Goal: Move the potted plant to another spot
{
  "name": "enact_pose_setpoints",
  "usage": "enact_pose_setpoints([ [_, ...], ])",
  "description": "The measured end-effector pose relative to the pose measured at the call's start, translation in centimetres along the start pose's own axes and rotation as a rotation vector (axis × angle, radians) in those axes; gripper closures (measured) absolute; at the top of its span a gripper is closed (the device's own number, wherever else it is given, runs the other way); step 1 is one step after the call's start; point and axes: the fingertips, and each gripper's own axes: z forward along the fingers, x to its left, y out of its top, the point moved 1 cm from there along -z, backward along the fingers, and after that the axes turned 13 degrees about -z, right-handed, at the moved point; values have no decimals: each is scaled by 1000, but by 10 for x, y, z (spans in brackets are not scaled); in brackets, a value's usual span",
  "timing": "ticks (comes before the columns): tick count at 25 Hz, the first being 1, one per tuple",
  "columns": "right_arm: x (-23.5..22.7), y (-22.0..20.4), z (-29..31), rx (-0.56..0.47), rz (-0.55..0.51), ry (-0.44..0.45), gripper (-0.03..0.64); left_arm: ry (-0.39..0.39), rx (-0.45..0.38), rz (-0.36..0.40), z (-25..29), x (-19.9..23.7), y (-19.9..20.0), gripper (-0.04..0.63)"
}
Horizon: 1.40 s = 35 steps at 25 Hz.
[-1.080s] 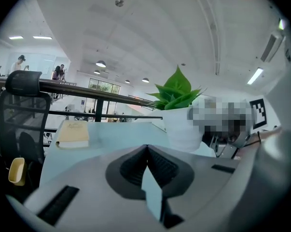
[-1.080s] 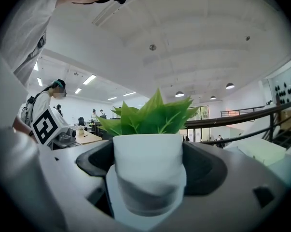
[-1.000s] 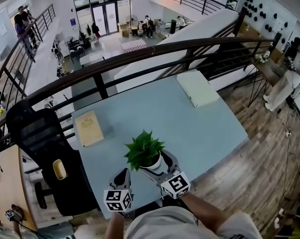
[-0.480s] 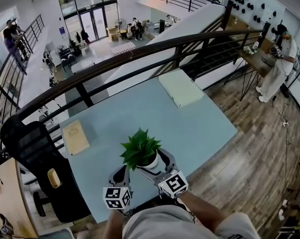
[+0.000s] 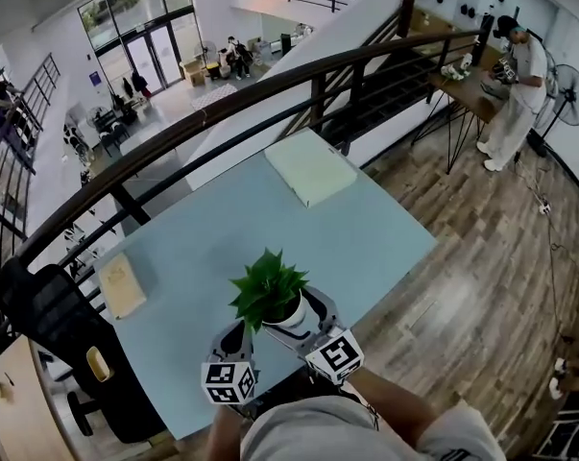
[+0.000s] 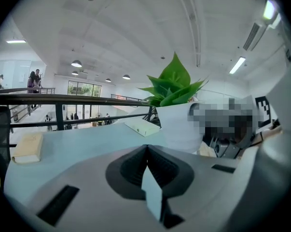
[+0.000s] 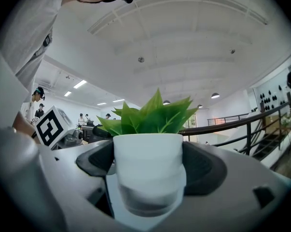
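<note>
A small green plant in a white pot (image 5: 291, 313) is held over the near edge of the pale blue table (image 5: 270, 229). My right gripper (image 5: 303, 317) is shut on the pot, its dark pads pressed against both sides of the white pot (image 7: 147, 170). The leaves (image 7: 150, 115) rise above the jaws. My left gripper (image 5: 233, 344) hangs just left of the pot with its jaws shut and nothing between them. In the left gripper view the potted plant (image 6: 176, 115) stands at the right, beside the closed jaws (image 6: 147, 170).
A pale green book (image 5: 310, 168) lies at the table's far end and a tan book (image 5: 122, 284) at its left edge. A black railing (image 5: 270, 84) runs behind the table. A black office chair (image 5: 68, 344) stands left. Wooden floor (image 5: 481, 286) lies right.
The head view has shifted, so the table and books sit further left and up. The right gripper still holds the pot in about the same place before me.
</note>
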Motion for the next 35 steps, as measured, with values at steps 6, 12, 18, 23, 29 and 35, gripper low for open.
enact_pose_setpoints([
  [6,-35,-11,-35,9,18,-14,172,-18,28,13,31,-40,-15,584],
  [12,-65,-19,-69,9,25,-95,172,-79,66,60,56,-80,-28,584],
  [18,-82,-19,-94,26,51,-228,172,-154,94,101,58,-93,-24,584],
  [23,-79,-11,-106,46,46,-301,172,-219,81,108,50,-97,-15,584],
  [29,-70,3,-113,47,29,-375,172,-308,79,111,36,-100,-12,584],
  [35,-76,-5,-120,84,22,-441,172,-400,60,162,42,-114,-6,584],
])
